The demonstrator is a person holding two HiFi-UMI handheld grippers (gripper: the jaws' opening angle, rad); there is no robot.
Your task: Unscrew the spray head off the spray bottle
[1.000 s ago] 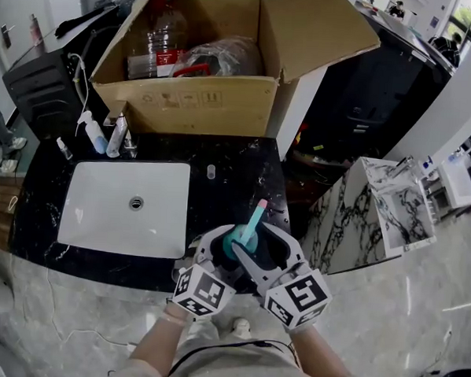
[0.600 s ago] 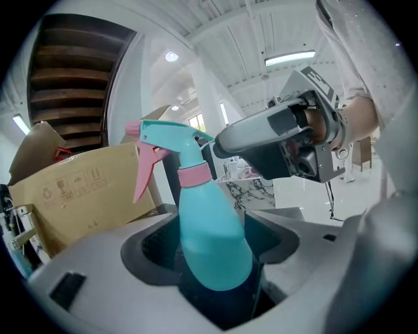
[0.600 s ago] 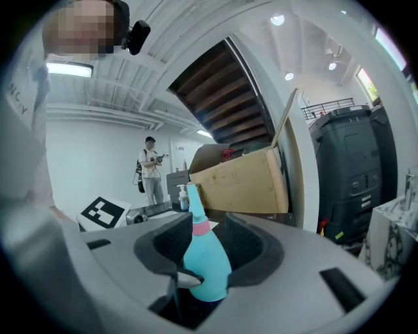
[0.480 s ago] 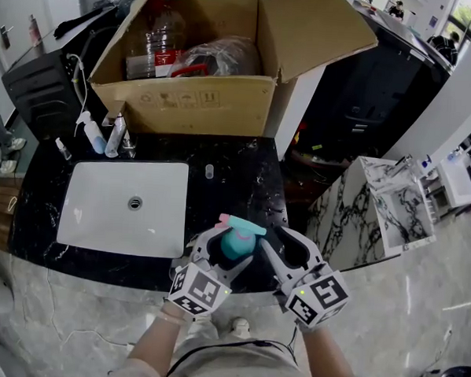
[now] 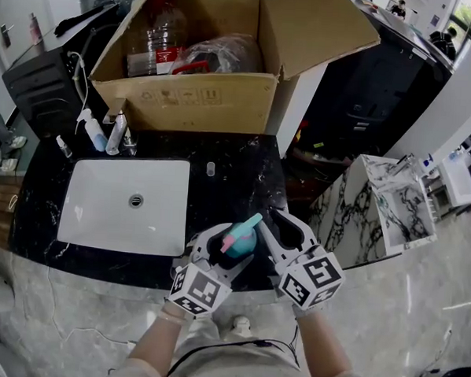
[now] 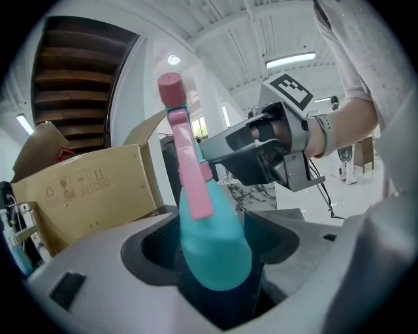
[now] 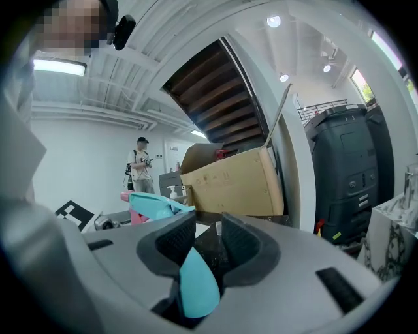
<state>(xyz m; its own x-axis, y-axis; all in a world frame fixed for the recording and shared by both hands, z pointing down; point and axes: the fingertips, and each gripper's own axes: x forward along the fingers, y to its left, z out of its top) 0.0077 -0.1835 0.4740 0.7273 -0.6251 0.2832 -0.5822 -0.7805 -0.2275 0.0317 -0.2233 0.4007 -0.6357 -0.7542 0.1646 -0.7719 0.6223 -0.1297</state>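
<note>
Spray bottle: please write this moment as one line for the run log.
left gripper: shut on spray bottle | right gripper: jaws just closing, spray head between them | spray head: on spray bottle

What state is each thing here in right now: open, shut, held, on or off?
spray bottle: held, tilted
spray head: still on the bottle
left claw: shut on the spray bottle
right claw: has just been closing, now pinching the spray head
cardboard box: flaps open

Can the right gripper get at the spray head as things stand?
Likely yes: right gripper is beside the spray head, nothing between; its jaws have just been closing, a teal part between them.
</note>
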